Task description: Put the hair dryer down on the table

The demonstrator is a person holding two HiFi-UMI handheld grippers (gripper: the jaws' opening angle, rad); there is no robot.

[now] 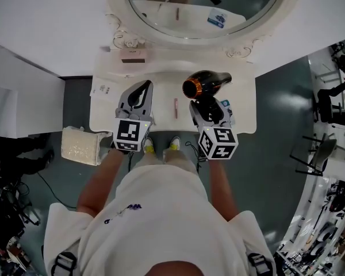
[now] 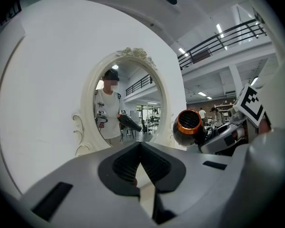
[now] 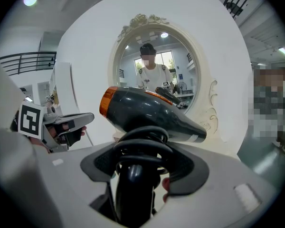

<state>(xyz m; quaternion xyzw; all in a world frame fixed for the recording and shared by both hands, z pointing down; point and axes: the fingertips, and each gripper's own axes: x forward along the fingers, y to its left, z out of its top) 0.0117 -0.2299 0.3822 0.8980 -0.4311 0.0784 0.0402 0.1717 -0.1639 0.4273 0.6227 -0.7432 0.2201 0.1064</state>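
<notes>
Since the hair dryer (image 1: 206,84) is rigid, smooth plastic with a heavy barrel overhanging its handle, it probably wants to tip. The handle, with the cord coiled round it, is the sound hold. The right gripper (image 1: 205,109) is clamped there, nosed slightly downward. It holds the dryer over the table's (image 1: 161,105) right half, barrel roughly level, orange rear pointing left. The left gripper (image 1: 139,98) is closed and empty, just to the left.

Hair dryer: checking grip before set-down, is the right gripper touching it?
Touching: right gripper view shows the right gripper clamping the hair dryer by its handle.
</notes>
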